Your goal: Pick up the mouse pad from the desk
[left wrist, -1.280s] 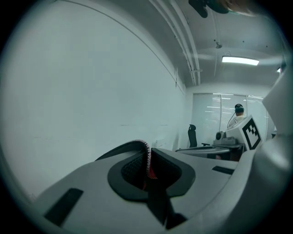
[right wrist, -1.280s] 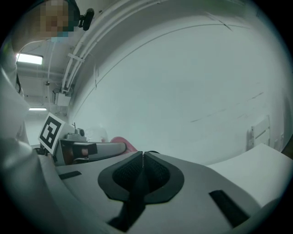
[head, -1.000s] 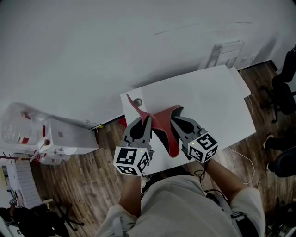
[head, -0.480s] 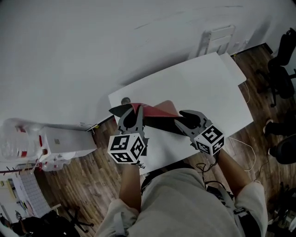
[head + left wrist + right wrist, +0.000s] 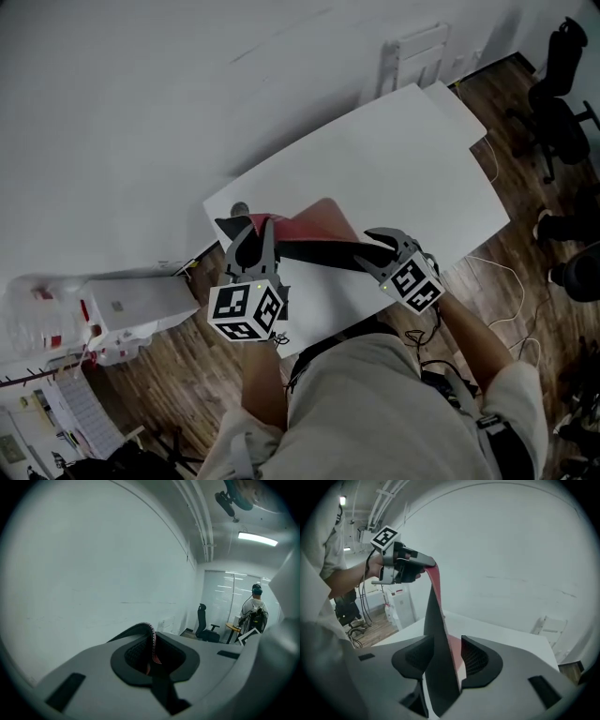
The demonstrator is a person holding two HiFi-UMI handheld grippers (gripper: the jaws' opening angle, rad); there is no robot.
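Desk: white top. The work sits over its near-left corner, and a small round fitting is set in the top by that corner.
Room: a pale wall runs behind the desk and wooden floor lies on the other sides. Office chairs stand well apart on my right, a white dispenser well apart on my left. I judge the free space to be upward and inward over the desk. The near edge and the left corner are the lines I would watch.
Mouse pad: red face, black underside. It is lifted off the desk and strung between the left tool and the right tool, twisted and sagging along its length. I cannot tell whether its low end brushes the top.
Handling: I judge it light, thin and floppy, and nothing about it looks fragile. The rubbery back should hold well in ribbed pads. It will droop and swing from whatever point carries it.
Hold: I would take it at an edge or corner, just inside the stitched border, so the pads bite on flat sheet.
Left tool: the jaws are almost together, pinching the stitched edge. By my reading this grip carries the pad.
Right tool: the jaws have just been opening and stand wide. The pad runs between them on edge, close by one jaw and clear of the other. I see no grip there.
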